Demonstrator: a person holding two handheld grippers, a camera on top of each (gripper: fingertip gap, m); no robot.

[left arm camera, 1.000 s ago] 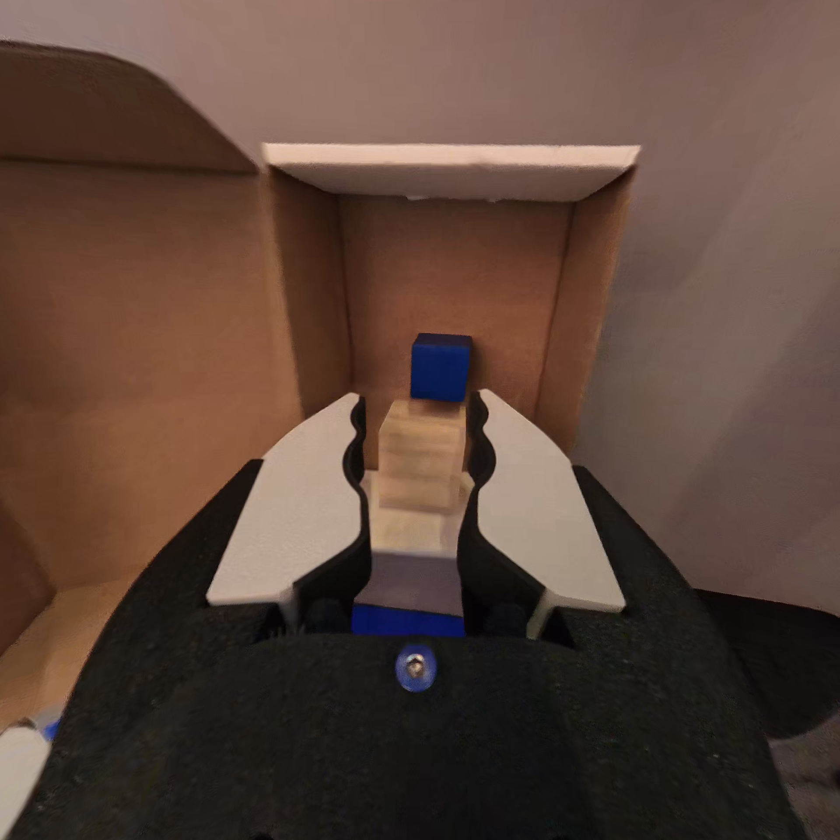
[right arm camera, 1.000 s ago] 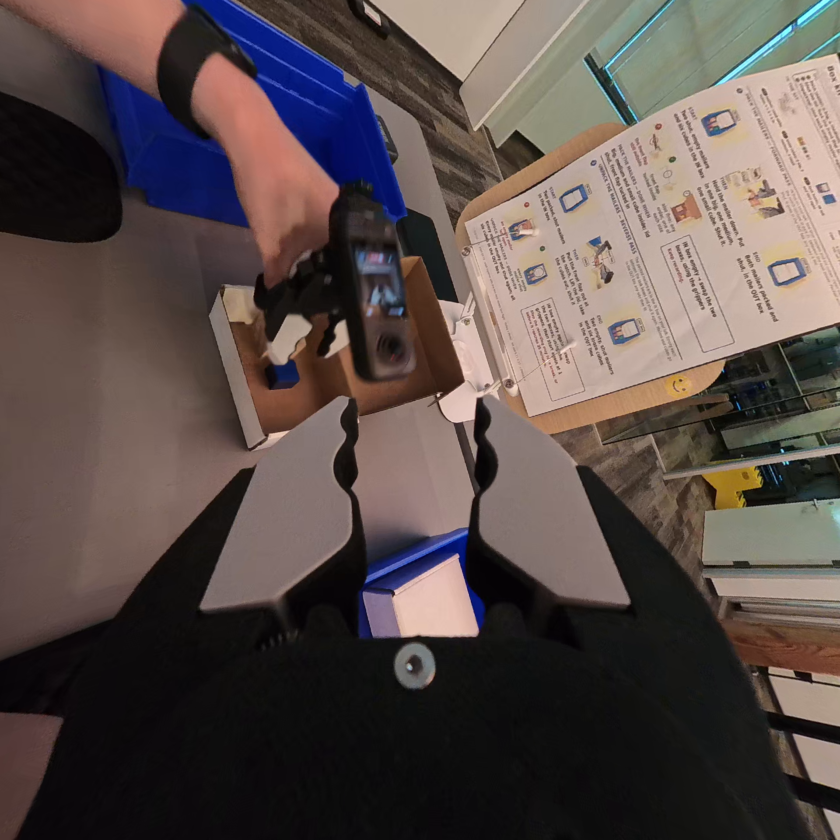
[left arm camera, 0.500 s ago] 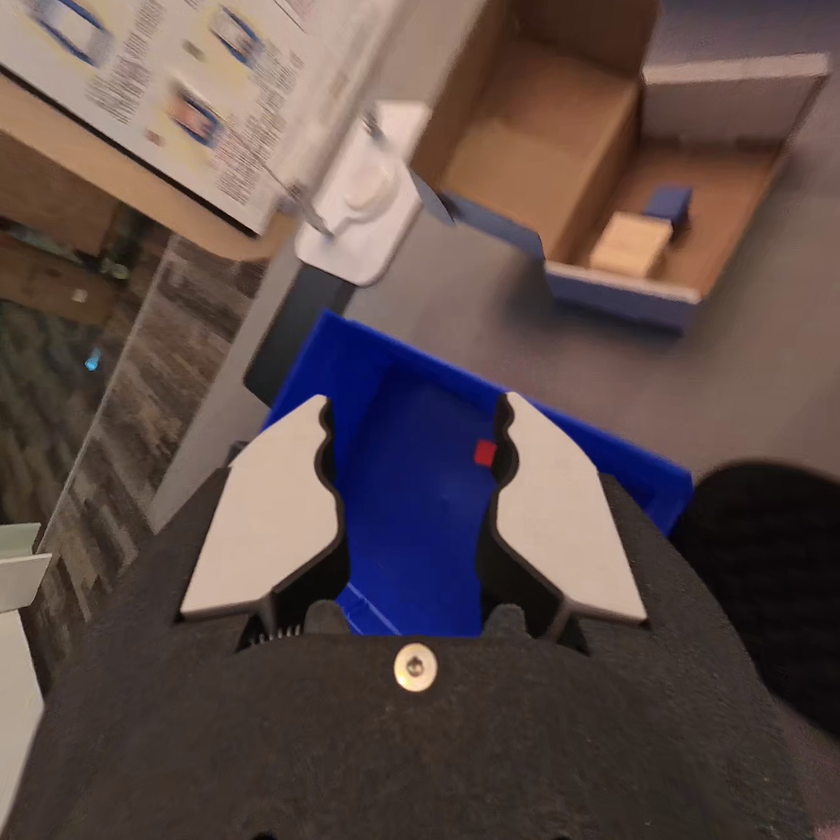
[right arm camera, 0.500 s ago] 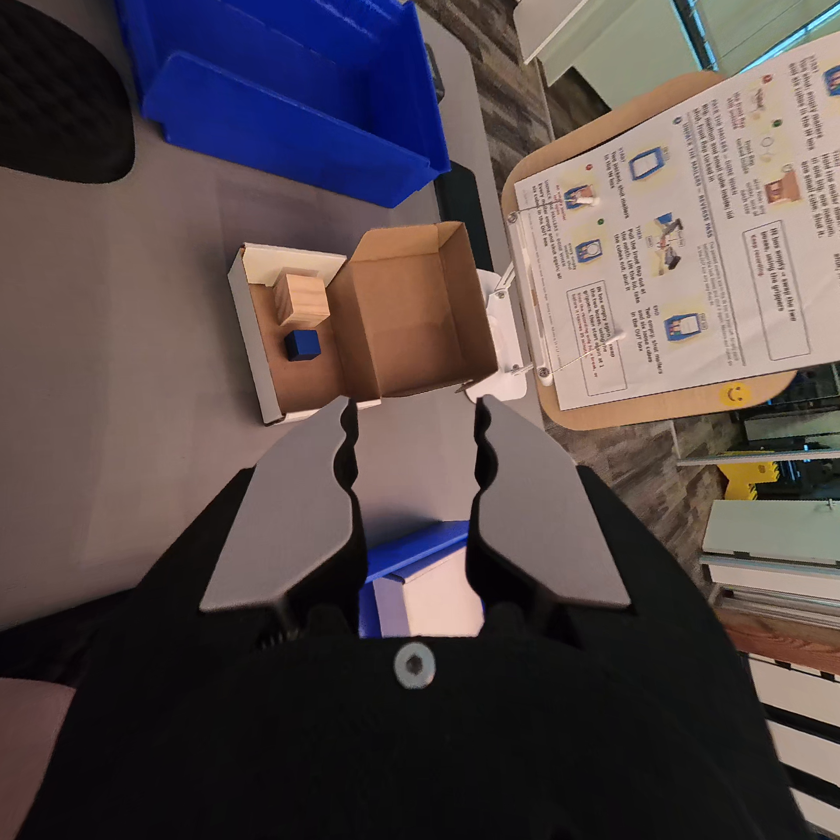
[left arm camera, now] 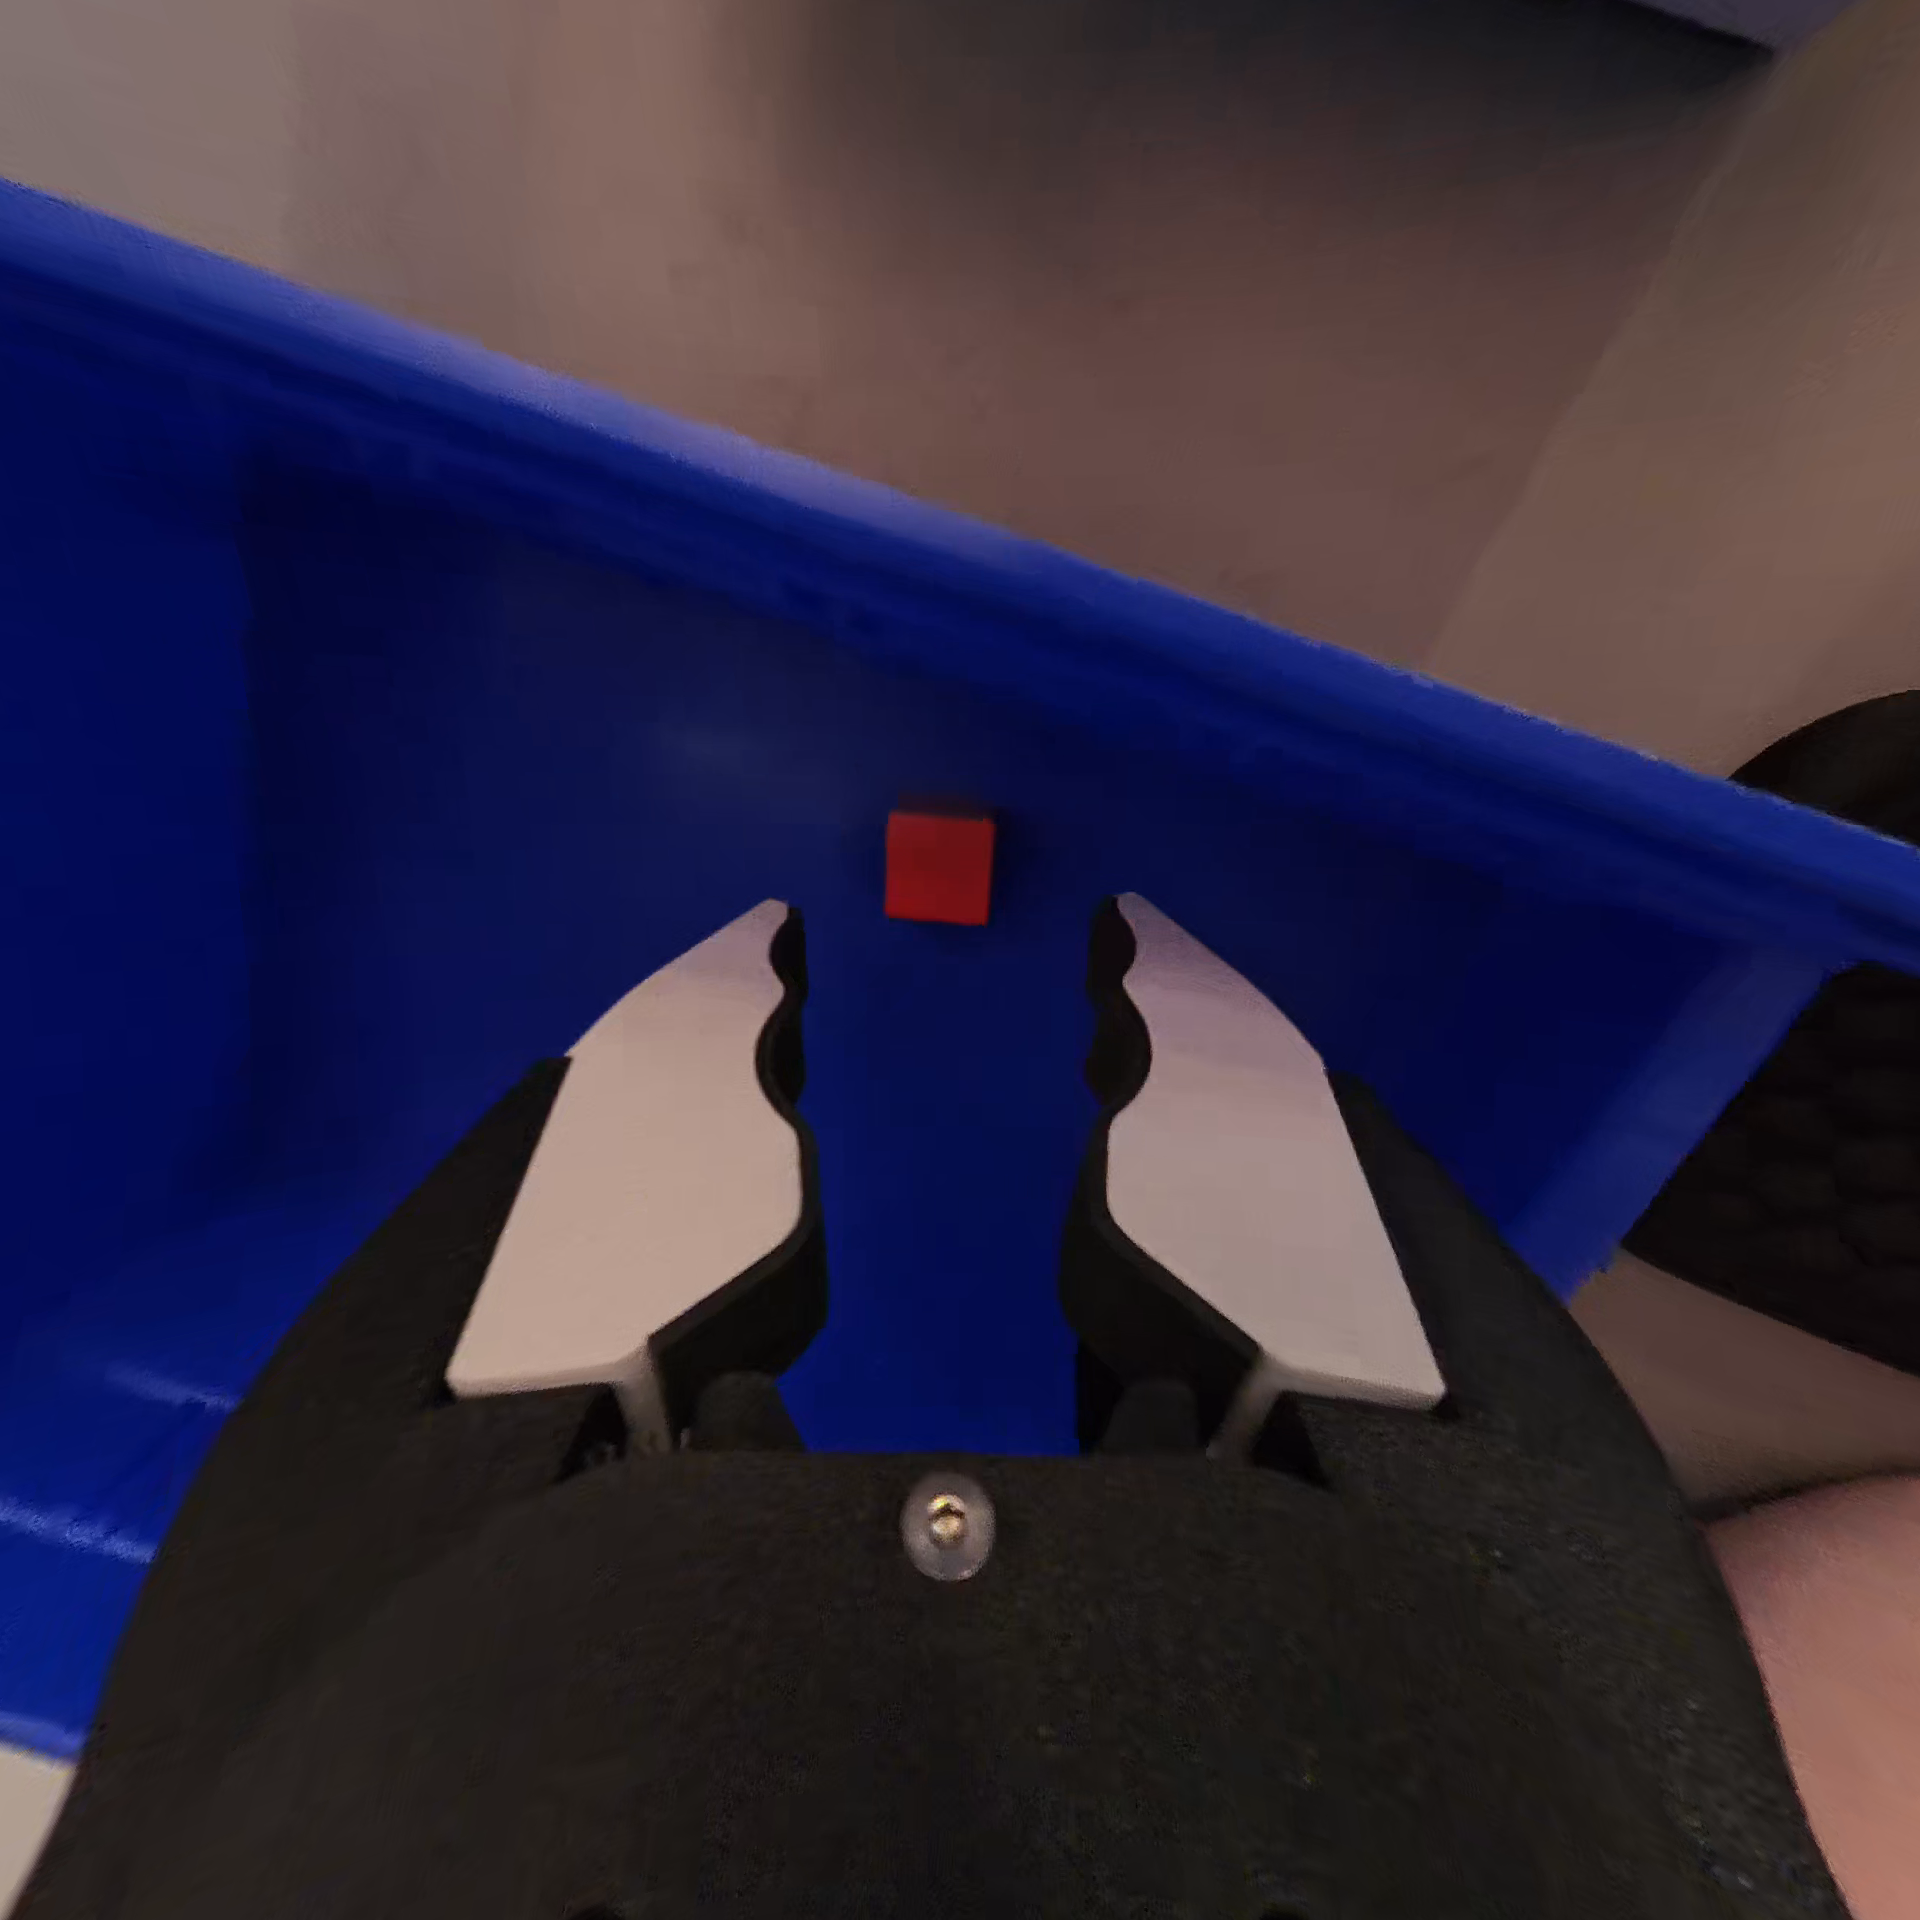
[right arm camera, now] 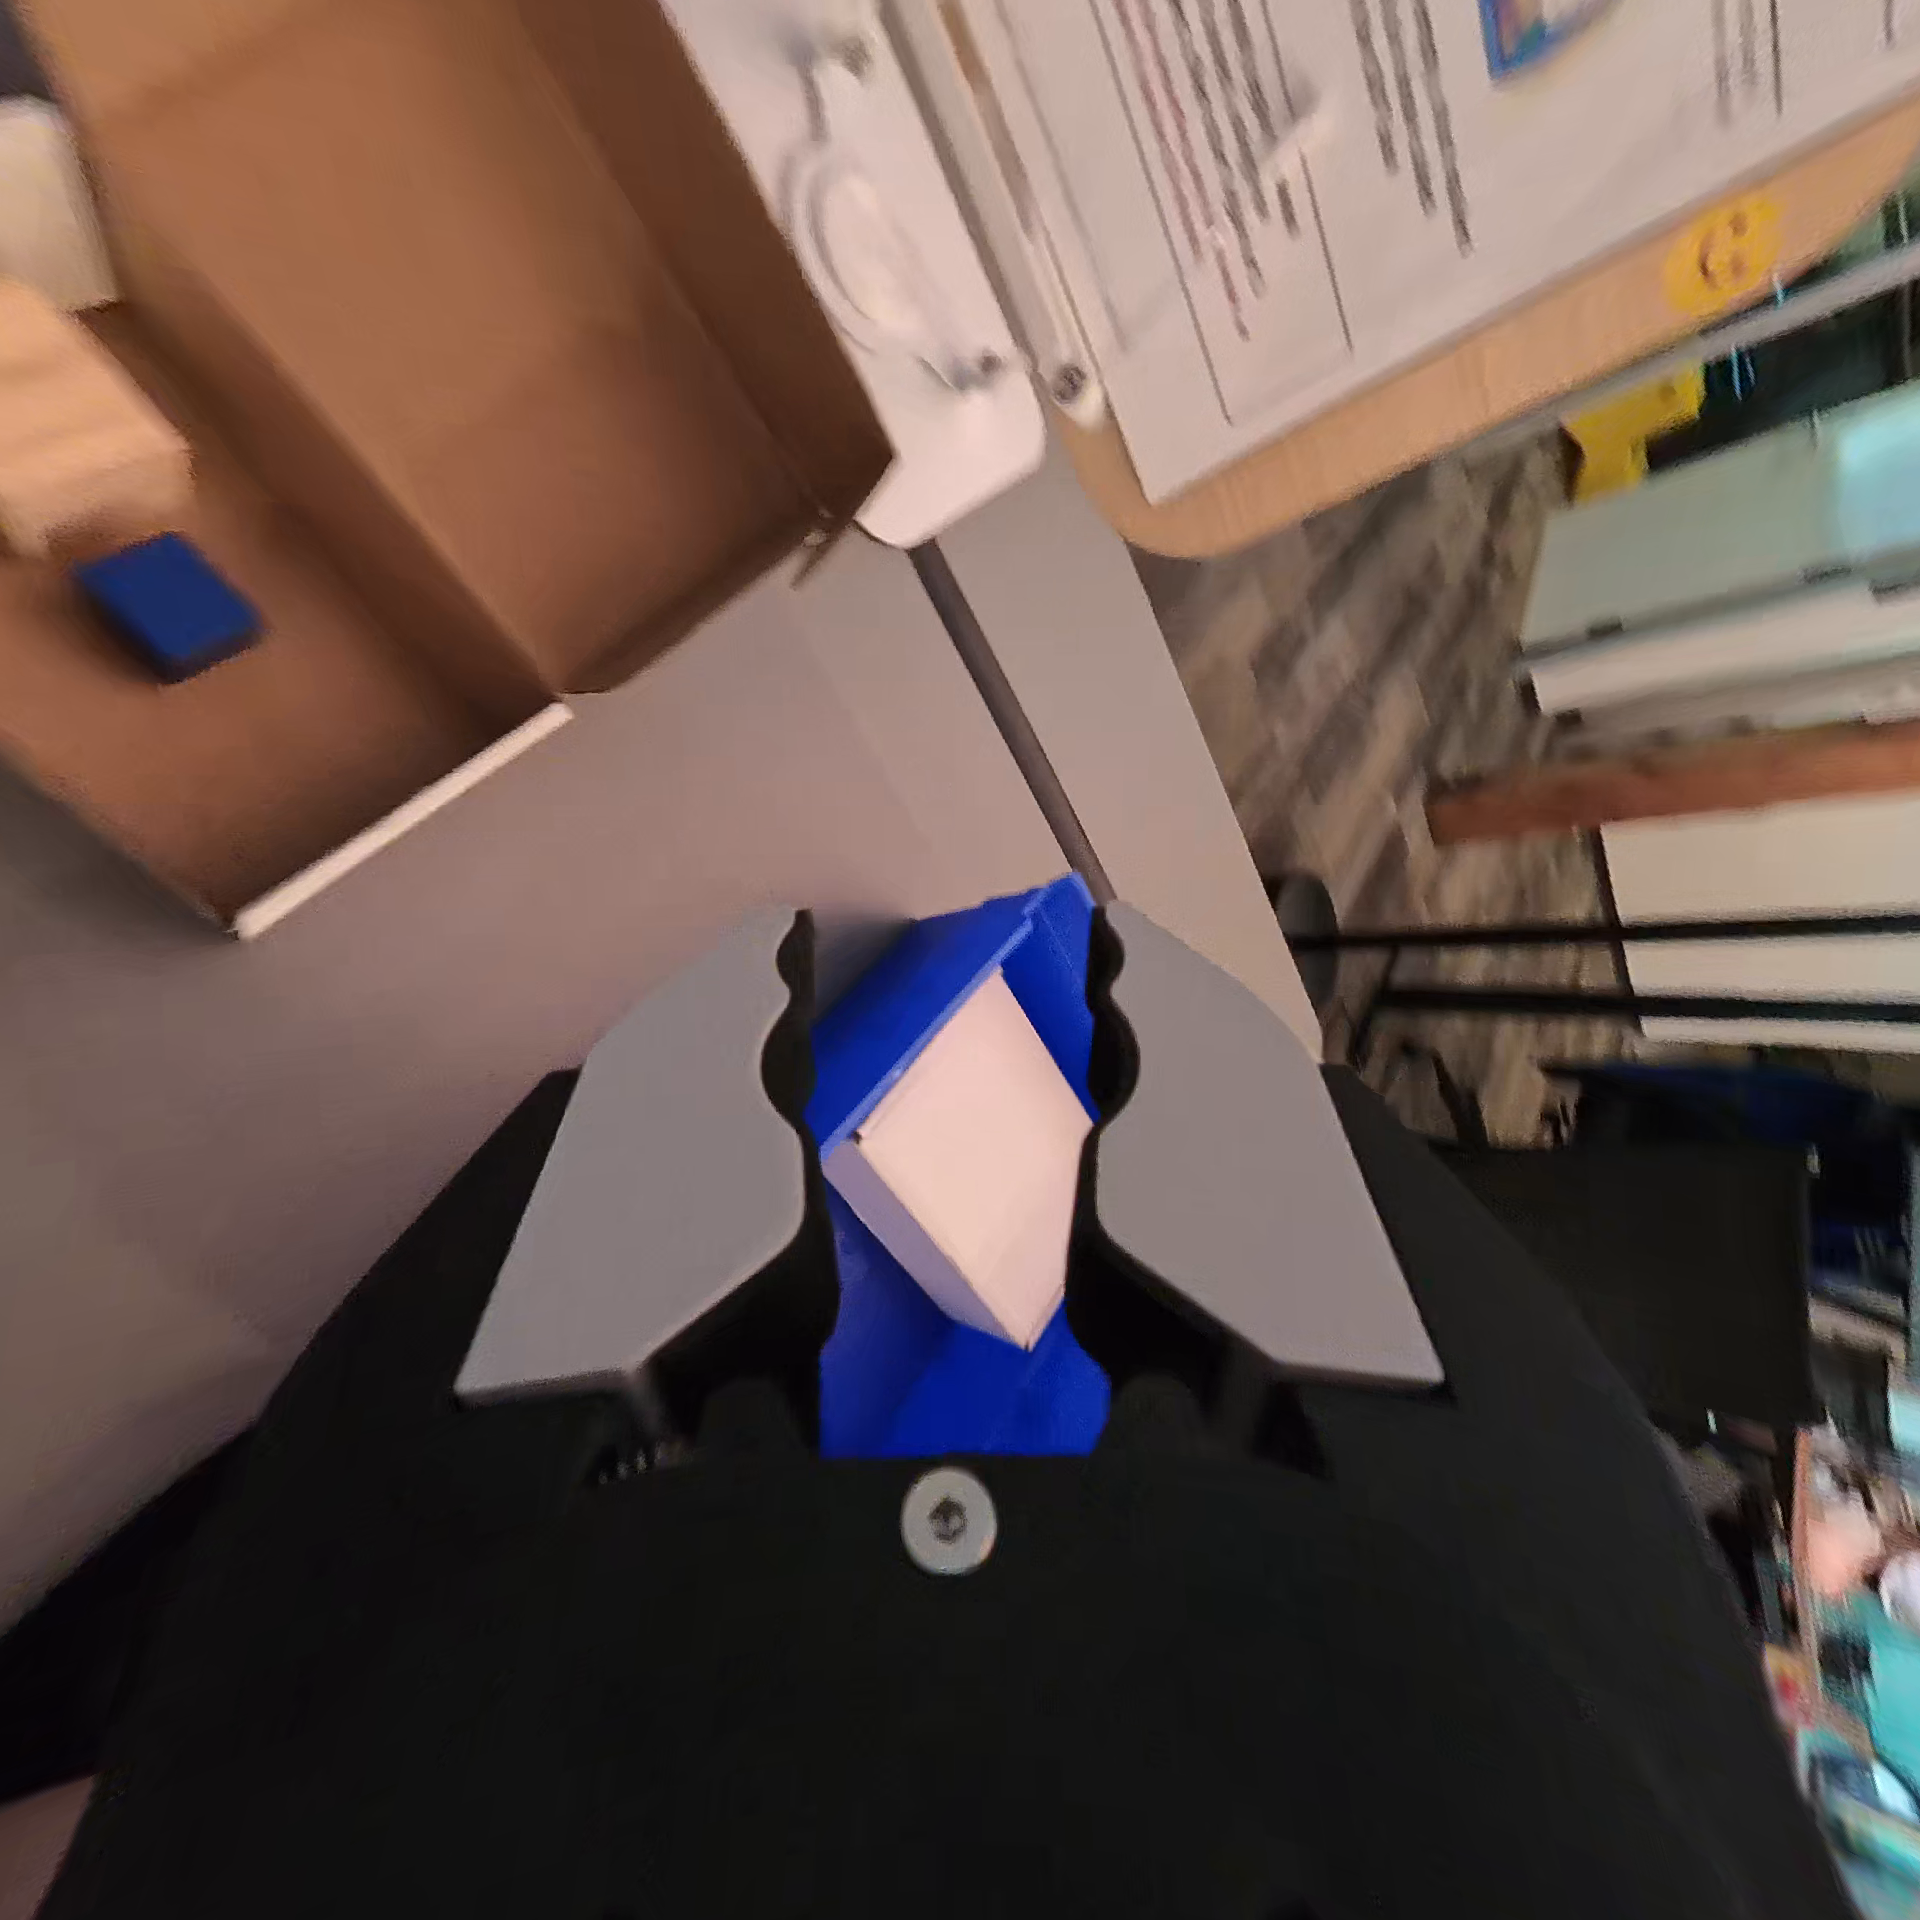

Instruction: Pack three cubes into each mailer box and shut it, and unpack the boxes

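With its jaws spread and empty, the left gripper points at the red cube lying just beyond its tips on the blue bin floor, where an off-centre closing could nudge the small cube away, while the right gripper, also parted and empty, hangs over a closed white box.

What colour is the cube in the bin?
Red cube, on the blue bin floor; clearest in the left wrist view.

I see a red cube flat on the floor of the blue bin, near its far wall. The mailer box lies open on the worktop, with a blue cube and a wooden cube inside. A closed white mailer box sits tilted in another blue bin.
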